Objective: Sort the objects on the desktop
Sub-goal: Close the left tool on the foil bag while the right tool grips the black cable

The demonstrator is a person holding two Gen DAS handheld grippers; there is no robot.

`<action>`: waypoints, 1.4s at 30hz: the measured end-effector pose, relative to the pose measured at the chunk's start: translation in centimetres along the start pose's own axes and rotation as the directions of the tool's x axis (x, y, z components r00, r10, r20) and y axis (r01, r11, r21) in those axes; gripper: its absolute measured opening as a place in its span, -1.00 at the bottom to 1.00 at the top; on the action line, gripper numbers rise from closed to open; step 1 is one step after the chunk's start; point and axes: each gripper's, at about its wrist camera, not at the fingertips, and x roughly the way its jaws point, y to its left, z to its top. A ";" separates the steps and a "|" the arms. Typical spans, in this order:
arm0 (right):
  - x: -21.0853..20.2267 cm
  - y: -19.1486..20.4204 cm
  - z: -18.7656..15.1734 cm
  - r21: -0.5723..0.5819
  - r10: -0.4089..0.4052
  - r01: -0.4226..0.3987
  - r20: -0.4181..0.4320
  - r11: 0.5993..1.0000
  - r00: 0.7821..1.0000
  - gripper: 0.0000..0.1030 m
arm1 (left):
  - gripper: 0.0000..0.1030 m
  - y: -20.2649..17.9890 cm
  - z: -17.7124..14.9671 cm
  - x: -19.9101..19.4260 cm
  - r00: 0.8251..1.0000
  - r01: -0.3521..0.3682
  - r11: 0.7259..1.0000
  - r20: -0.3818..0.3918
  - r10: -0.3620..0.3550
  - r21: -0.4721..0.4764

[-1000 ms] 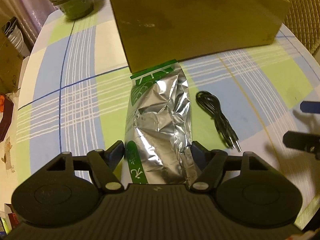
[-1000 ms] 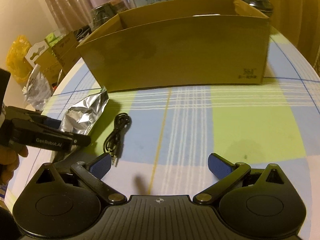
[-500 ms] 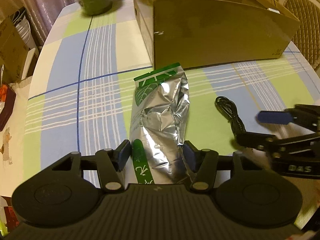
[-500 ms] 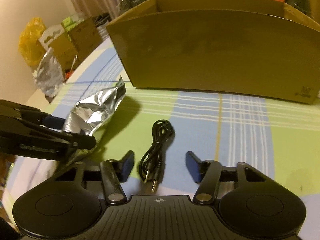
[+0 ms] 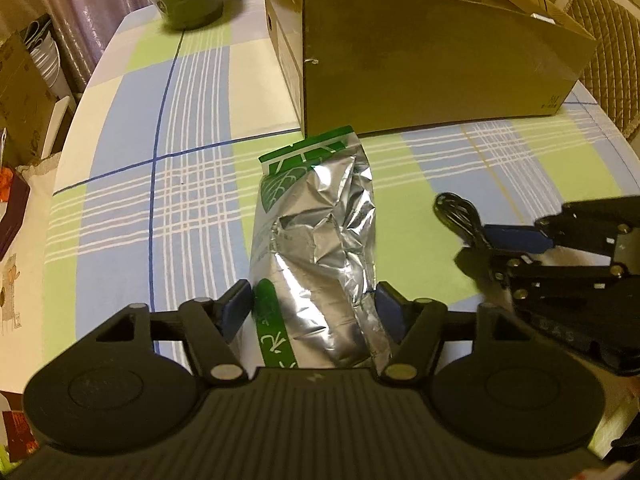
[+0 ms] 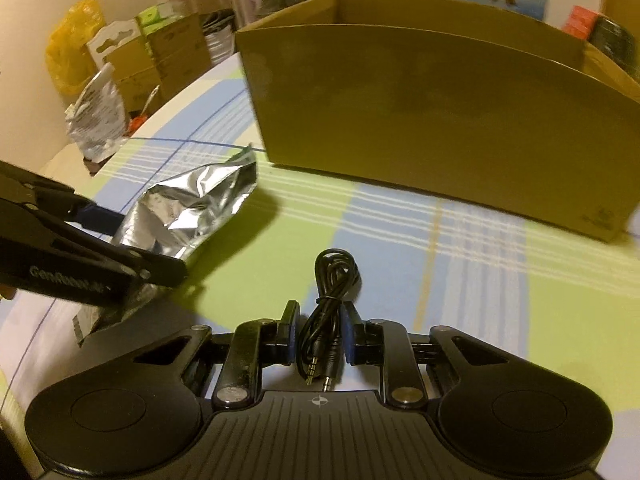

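A: Where is the left hand-held gripper (image 5: 314, 310)?

B: Low in the frame's centre, its blue pads pressed against both sides of the crinkled foil bag (image 5: 316, 240), clamped on its near end. The bag lies on the checked tabletop (image 5: 160, 208), its far end close to the cardboard box (image 5: 432, 68).

A: And the right hand-held gripper (image 6: 320, 332)?

B: At the bottom centre of its view, nearly closed, pads squeezing the coiled black cable (image 6: 330, 308). The plugs point back toward the camera; the loop lies ahead on the tabletop, below the box in the frame.

A: How do the bag and cable sit?

B: Near each other, apart.
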 end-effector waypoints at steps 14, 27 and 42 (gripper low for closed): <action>-8.0 -4.9 -5.3 0.126 -0.054 0.056 -0.023 0.990 0.998 -0.64 | 0.00 -7.4 -5.2 -2.9 0.990 0.135 0.991 -0.043 -0.135 0.011; -8.5 -4.9 -6.4 0.077 -0.054 0.052 0.016 0.996 0.998 -0.64 | 0.45 -8.9 -3.2 -2.3 0.985 0.128 0.991 -0.120 -0.124 0.030; -8.4 -5.4 -6.6 0.080 -0.058 0.056 0.024 0.995 0.998 0.16 | 0.45 -10.6 -2.8 0.5 0.979 0.085 0.984 -0.197 -0.053 0.156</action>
